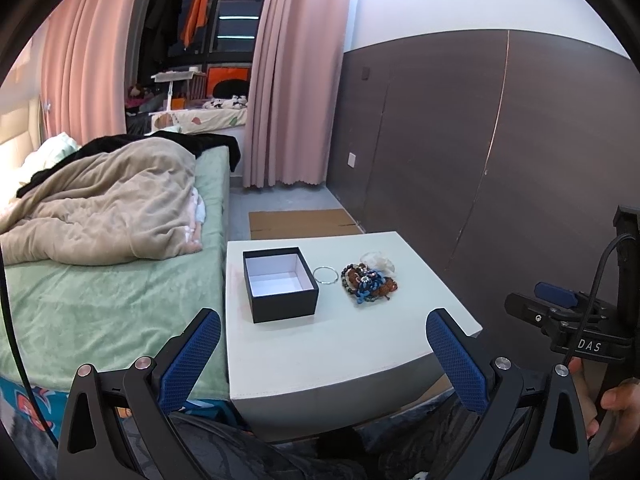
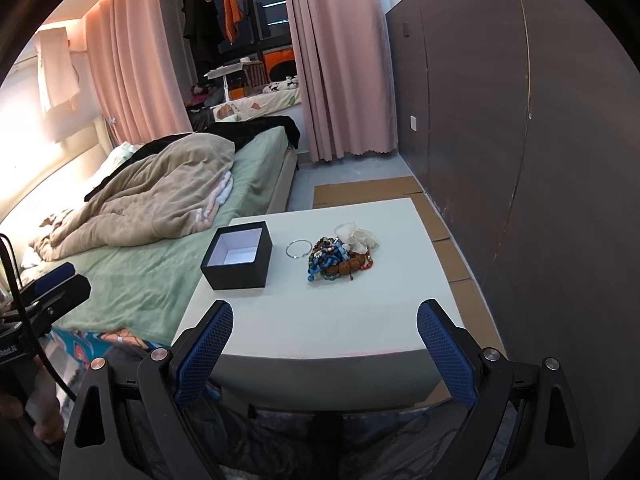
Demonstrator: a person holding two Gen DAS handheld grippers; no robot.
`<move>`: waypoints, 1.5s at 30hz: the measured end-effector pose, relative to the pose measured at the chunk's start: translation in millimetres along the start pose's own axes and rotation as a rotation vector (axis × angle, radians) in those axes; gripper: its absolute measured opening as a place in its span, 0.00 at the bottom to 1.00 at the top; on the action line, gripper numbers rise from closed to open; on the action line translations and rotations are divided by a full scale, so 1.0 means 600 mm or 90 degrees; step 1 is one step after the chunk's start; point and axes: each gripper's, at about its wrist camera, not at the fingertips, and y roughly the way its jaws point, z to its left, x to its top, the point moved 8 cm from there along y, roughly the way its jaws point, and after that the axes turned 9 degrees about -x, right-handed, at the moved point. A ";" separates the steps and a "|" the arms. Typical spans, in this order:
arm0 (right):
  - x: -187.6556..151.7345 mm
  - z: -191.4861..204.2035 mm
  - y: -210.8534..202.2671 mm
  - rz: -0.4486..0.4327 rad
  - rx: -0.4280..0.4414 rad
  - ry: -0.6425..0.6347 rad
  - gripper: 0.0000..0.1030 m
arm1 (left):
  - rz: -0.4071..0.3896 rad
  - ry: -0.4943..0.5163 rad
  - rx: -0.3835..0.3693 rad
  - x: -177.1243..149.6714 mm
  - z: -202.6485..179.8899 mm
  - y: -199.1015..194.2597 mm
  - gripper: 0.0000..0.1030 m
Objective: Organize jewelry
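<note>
Your left tool [image 1: 322,354] spread wide, level before the table [image 1: 360,344], your right tool [image 2: 326,346] likewise spread (both empty), box [image 2: 236,256] and bead pile [image 2: 340,258] ahead.

Open black box [image 1: 281,285] (white inside), silver bangle [image 1: 325,275] beside it, then heaped beaded bracelets [image 1: 370,282].
</note>
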 end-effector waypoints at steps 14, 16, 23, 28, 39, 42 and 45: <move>0.001 -0.002 -0.003 -0.004 0.001 0.000 0.91 | -0.002 0.002 -0.001 0.002 -0.004 -0.005 0.99; 0.002 -0.004 -0.002 -0.003 0.002 0.001 0.91 | -0.002 0.002 -0.001 0.003 -0.006 -0.005 0.99; 0.002 -0.001 -0.005 -0.003 0.000 0.000 0.91 | -0.002 0.003 -0.002 0.004 -0.007 -0.006 0.99; 0.001 -0.001 -0.005 -0.006 0.001 0.000 0.91 | -0.004 0.005 -0.003 0.006 -0.010 -0.006 0.99; 0.014 -0.025 0.002 -0.008 -0.001 0.017 0.91 | 0.008 0.015 -0.015 0.028 -0.006 0.013 0.99; 0.022 -0.039 0.010 -0.007 0.001 0.027 0.91 | 0.013 0.022 -0.018 0.037 -0.007 0.028 0.99; 0.026 -0.057 0.024 -0.001 -0.001 0.040 0.91 | 0.019 0.023 -0.024 0.047 -0.008 0.047 0.99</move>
